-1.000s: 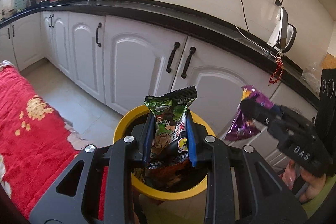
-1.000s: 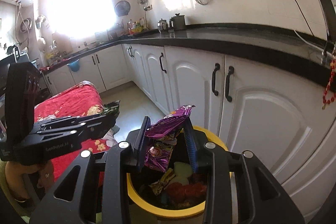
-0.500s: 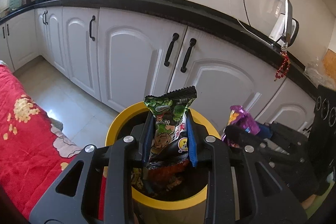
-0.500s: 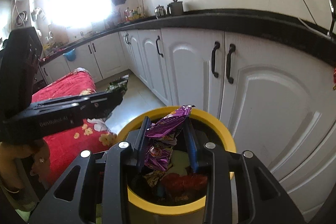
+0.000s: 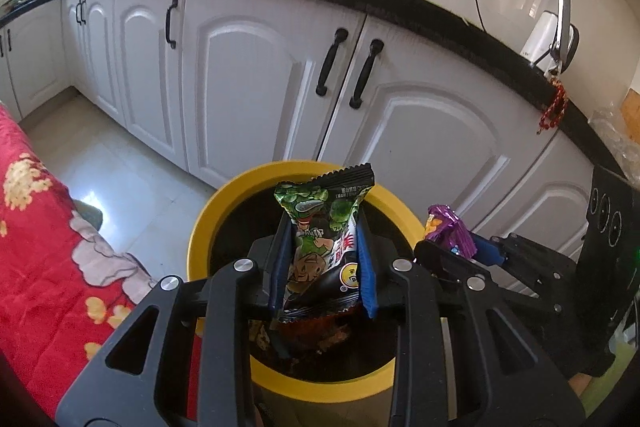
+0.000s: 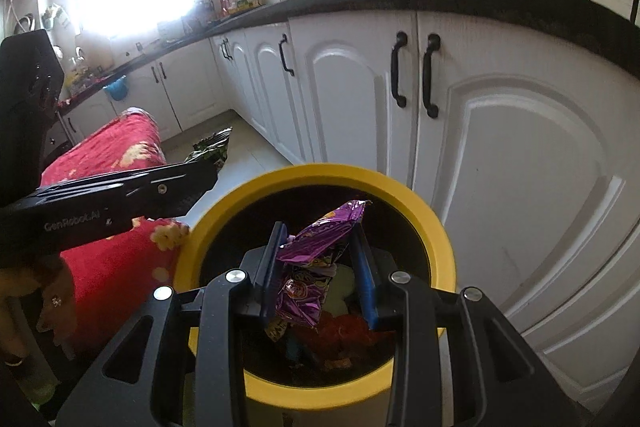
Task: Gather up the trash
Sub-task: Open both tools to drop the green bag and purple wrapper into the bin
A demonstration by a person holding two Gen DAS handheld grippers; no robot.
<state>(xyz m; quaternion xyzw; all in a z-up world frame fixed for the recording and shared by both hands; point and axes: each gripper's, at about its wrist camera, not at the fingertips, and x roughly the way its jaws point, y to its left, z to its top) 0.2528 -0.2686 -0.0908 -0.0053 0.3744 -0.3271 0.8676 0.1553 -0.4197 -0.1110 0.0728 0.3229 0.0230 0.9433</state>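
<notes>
moved: both my grippers now closer over yellow bin (image 5: 208, 215) | left gripper (image 5: 322, 263) clamps green snack packet (image 5: 324, 239) above bin | right gripper (image 6: 320, 275) pinches purple wrapper (image 6: 316, 259) above bin | risk: light wrappers may cling or drift onto rim.

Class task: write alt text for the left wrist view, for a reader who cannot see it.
The left gripper pinches a green snack wrapper upright over a yellow-rimmed trash bin already holding trash. To its right, the right gripper holds a purple wrapper; white kitchen cabinets stand behind.
</notes>
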